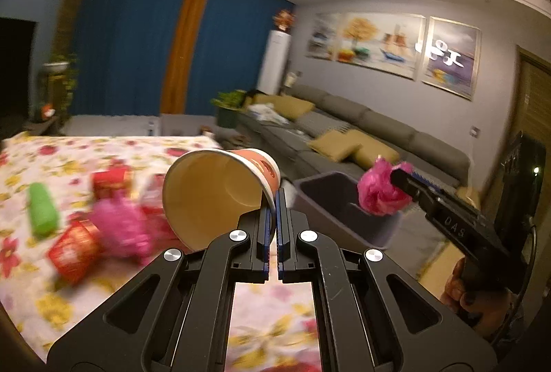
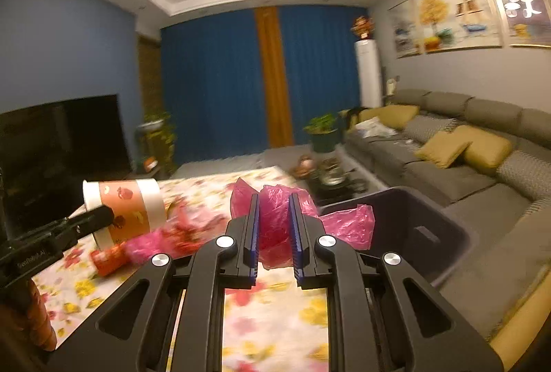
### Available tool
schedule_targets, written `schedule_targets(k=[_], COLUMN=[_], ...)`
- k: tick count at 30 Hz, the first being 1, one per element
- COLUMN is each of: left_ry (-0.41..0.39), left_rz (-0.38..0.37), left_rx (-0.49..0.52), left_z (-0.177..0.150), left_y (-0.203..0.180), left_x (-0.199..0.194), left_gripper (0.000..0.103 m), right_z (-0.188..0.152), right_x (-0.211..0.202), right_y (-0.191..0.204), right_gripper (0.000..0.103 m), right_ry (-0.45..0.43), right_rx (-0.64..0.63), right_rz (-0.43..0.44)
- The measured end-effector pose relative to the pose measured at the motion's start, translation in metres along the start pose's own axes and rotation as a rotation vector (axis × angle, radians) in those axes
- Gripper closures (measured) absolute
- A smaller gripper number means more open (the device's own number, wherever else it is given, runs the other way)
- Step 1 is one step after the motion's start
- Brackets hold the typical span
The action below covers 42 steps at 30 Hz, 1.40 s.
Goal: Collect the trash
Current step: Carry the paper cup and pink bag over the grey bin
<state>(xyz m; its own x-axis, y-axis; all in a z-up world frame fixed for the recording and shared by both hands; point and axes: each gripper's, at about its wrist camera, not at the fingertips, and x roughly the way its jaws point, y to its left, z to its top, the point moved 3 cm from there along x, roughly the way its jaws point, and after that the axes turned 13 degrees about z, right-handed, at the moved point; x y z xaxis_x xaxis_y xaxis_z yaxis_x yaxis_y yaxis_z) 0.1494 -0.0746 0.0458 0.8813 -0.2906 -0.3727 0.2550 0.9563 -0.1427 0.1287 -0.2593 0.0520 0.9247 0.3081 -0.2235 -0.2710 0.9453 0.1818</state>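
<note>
Clearly risky: left gripper (image 1: 276, 200) jaws pinching orange paper cup (image 1: 220, 189) rim, right gripper (image 2: 274, 227) jaws clamping crumpled pink plastic bag (image 2: 275, 227), either liable to slip short of dark plastic bin (image 2: 458, 220).

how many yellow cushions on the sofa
3 that I can see: two side by side mid-sofa, and one at the far end by the white tower unit. The clutter at that far end may hide more.

right gripper (image 2: 273, 227) clamps pink bag (image 2: 275, 220) | bin (image 2: 458, 234) beside | left gripper (image 2: 103, 217) holds cup (image 2: 127, 210)
</note>
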Motion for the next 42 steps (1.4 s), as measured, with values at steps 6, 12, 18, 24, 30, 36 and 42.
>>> schedule_targets(k=[6,12,18,24,30,36,42], left_ry=[0.019,0.032,0.034,0.044,0.066,0.094,0.115], left_rz=[-0.082,-0.130,-0.170,-0.184,-0.199,-0.209,-0.217], left_rx=[0.070,0.117,0.143,0.161,0.169,0.168,0.173], left_z=[0.010,0.014,0.015,0.013,0.007,0.004,0.001], left_y=[-0.060,-0.103,-0.133,-0.149,-0.156,-0.162,-0.169], left_x=[0.035,0.064,0.086,0.110,0.129,0.152,0.170], left_gripper=[0.101,0.101,0.101,0.101,0.101,0.101,0.101], right_z=[0.013,0.012,0.010,0.006,0.004,0.002,0.003], right_x=[-0.025,-0.034,-0.035,-0.034,-0.028,-0.018,-0.007], right_y=[-0.050,-0.082,-0.096,-0.101,-0.112,-0.114,-0.122], right_gripper=[0.086,0.086,0.086,0.086,0.086,0.086,0.086], right_ry=[-0.060,-0.084,-0.100,-0.111,-0.110,-0.102,-0.092], right_rx=[0.034,0.085,0.088,0.097,0.130,0.137,0.144], right_rz=[-0.104,-0.134,-0.154,-0.168,-0.173,-0.173,-0.167])
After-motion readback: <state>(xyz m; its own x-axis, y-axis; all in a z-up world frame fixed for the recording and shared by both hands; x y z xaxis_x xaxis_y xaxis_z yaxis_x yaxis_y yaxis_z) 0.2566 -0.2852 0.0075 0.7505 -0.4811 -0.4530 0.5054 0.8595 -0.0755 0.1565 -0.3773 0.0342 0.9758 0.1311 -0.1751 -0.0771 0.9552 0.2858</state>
